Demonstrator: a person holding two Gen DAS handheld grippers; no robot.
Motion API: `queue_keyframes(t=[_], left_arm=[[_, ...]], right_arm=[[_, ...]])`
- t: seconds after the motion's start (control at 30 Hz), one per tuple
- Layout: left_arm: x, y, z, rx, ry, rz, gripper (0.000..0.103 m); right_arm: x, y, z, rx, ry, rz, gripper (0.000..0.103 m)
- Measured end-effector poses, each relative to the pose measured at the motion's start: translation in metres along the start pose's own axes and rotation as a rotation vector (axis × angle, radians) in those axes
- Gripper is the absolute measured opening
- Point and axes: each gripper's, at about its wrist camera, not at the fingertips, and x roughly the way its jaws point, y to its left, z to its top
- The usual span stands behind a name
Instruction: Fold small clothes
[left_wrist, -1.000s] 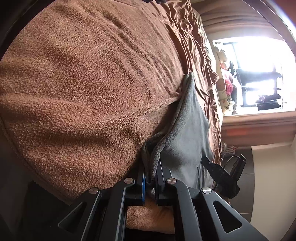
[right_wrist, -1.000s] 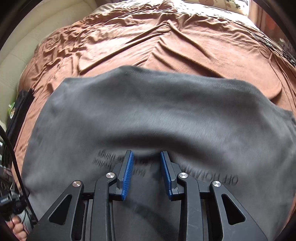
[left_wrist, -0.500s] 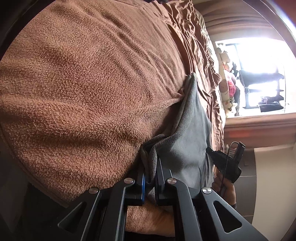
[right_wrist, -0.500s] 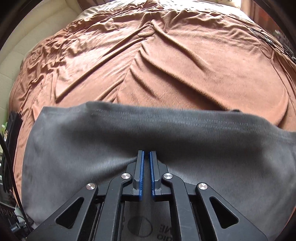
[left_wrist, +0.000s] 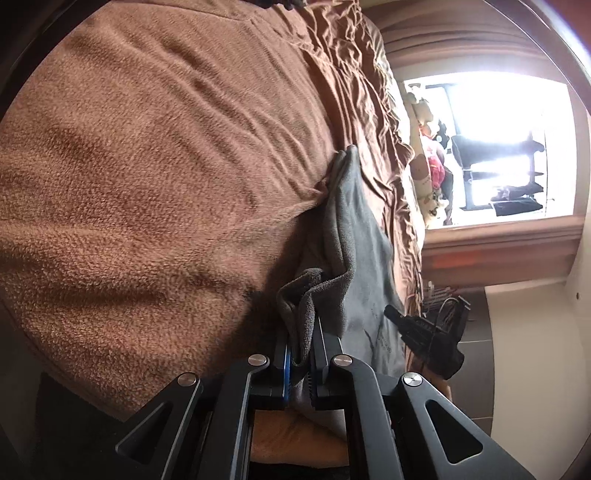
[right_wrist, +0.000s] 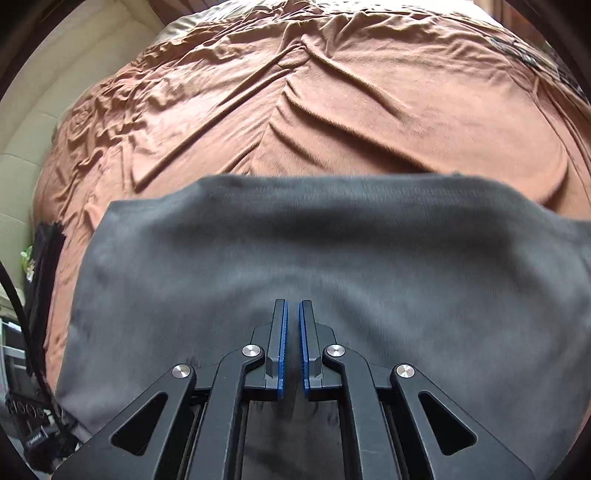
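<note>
Left claw (left_wrist: 300, 354) on crosswise-lying grey garment (right_wrist: 314, 266)

the grey garment (right_wrist: 332, 258) is motion-blurred along its far hem, and its near part is hidden beneath the right gripper (right_wrist: 292, 332); whether cloth is caught between the closed pads cannot be told. in the left wrist view, the garment's lower edge disappears behind the left gripper (left_wrist: 300, 354). the window (left_wrist: 491, 147) is overexposed; items beside it are too small to identify.
</note>
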Motion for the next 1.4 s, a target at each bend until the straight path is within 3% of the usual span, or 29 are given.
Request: queue_keyframes(t=[0.6, 1.07, 1.4], left_arm=[[-0.001, -0.092, 0.009, 0.128, 0.033, -0.268, 0.006], [0.027, -0.165, 0.006, 0.238, 0.092, -0.318, 0.006], [0.058, -0.202, -0.018, 0.316, 0.181, -0.329, 0.006]], right_arm=[[-0.067, -0.018, -0.115, -0.043, 0.020, 0.143, 0.003], [-0.075, -0.020, -0.170, -0.056, 0.017, 0.231, 0.003], [-0.089, -0.037, -0.176, -0.033, -0.018, 0.282, 0.003]])
